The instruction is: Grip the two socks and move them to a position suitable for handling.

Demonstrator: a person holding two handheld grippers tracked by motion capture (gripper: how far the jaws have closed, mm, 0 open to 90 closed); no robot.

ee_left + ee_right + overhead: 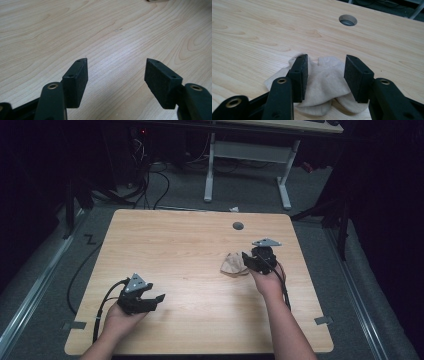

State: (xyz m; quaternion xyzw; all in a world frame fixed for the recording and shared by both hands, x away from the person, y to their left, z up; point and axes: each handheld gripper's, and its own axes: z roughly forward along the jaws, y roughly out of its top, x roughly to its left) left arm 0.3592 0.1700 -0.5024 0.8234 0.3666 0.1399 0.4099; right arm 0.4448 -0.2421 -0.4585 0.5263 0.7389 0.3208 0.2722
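Cloth is the matter here: a small beige sock (324, 85), crumpled in a loose heap, lies on the wooden table (190, 250) at about three o'clock from its middle, with the round cable hole (238, 226) toward twelve o'clock of it. The right gripper (325, 75) hovers over the sock with jaws parted, pads either side of a raised fold but not closed on it. The left gripper (116, 80) sits at about eight o'clock above bare wood, jaws wide and holding nothing. The sock looks light, soft and limp; it should sag when lifted, so pinching a thick bunched fold seems surest.
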